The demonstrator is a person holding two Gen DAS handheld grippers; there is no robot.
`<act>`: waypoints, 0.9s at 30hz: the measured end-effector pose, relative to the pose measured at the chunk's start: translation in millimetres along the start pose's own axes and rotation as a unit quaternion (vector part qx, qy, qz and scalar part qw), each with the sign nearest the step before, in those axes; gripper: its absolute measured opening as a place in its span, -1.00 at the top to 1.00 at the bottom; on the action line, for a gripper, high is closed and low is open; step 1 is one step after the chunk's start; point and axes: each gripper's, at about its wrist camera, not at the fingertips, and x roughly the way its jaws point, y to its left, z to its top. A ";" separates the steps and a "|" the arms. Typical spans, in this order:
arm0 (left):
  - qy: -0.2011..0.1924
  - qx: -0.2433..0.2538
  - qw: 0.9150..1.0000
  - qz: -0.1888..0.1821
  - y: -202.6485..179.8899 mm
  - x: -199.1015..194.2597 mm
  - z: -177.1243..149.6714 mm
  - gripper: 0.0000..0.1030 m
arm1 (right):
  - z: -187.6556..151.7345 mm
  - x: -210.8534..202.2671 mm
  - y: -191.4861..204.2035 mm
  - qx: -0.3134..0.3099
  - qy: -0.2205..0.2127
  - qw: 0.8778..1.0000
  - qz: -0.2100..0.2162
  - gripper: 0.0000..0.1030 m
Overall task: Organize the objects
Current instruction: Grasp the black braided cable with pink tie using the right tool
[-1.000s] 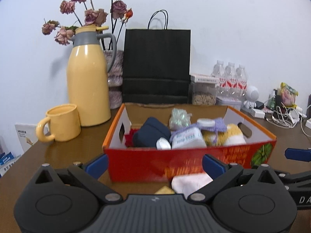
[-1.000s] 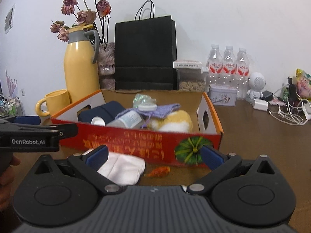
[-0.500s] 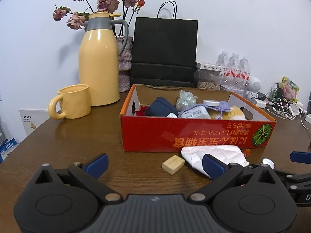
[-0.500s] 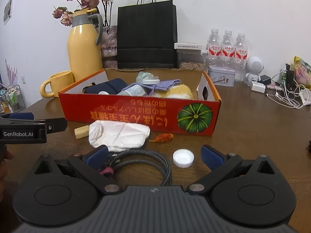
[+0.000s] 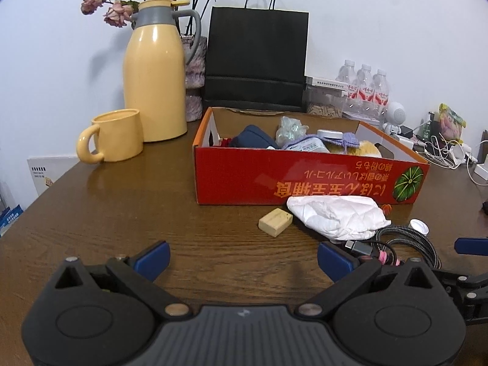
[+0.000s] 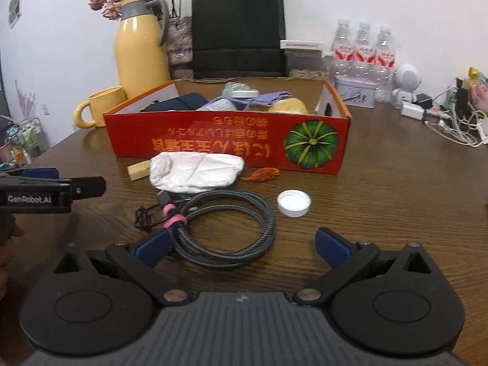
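Box: the red box (image 6: 225, 135) is sitting mid-counter with its top open, already holding a navy pouch (image 5: 251, 137), a wipes pack (image 5: 308, 145) and other soft things, so it is reading as the collecting place.
Loose items: a white cloth (image 6: 195, 170), a wood block (image 5: 275, 222), a coiled cable (image 6: 225, 228), a white cap (image 6: 294, 202) and a small orange scrap (image 6: 262, 174) are lying on the counter (image 5: 122, 219) just in front of the box, still waiting to go in (a judgement from the task).
Left gripper: the left gripper (image 5: 242, 257) is hovering low over bare counter with its fingers spread wide and nothing between them, the block and cloth lying ahead of it.
Right gripper: the right gripper (image 6: 241, 245) is also standing wide apart and empty, with the cable's coil lying partly between its fingers, the left pad just beside the pink tie (image 6: 172, 218).
Likely step: the right side is probably lining up on the cable, since the coil is nearest.
Risk: a braided coil is likely springing loose if pinched on one strand only.
Background: the jug (image 5: 155, 73), mug (image 5: 114, 135) and black bag (image 5: 256, 61) are standing behind, out of the working area.
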 end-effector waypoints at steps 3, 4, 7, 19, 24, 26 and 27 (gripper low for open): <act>0.004 -0.010 1.000 -0.002 2.9 1.3 0.0 -1.00 | 4.3 4.6 5.2 -0.005 0.007 1.000 0.008 -1.00; 0.006 -0.012 1.000 -0.002 3.4 2.0 -0.2 -1.00 | 5.6 6.8 7.9 -0.009 0.011 1.000 0.007 -1.00; 0.009 -0.019 1.000 -0.004 6.0 3.1 -0.7 -1.00 | 9.3 15.4 12.1 -0.017 0.022 1.000 0.003 -1.00; 0.016 -0.027 0.999 -0.009 7.3 4.7 -1.4 -1.00 | 13.0 39.4 17.9 -0.014 0.044 0.999 0.019 -0.97; 0.017 -0.028 0.999 -0.006 8.1 5.8 -1.3 -1.00 | 12.8 30.5 15.0 -0.010 0.029 0.999 0.015 -0.78; 0.019 -0.028 0.999 -0.006 8.2 6.6 -1.3 -1.00 | 11.1 26.5 14.7 -0.017 0.025 1.000 0.009 -0.77; 0.020 -0.028 0.999 -0.005 8.1 7.2 -1.4 -1.00 | 10.5 23.7 14.6 -0.021 0.022 0.999 0.009 -0.77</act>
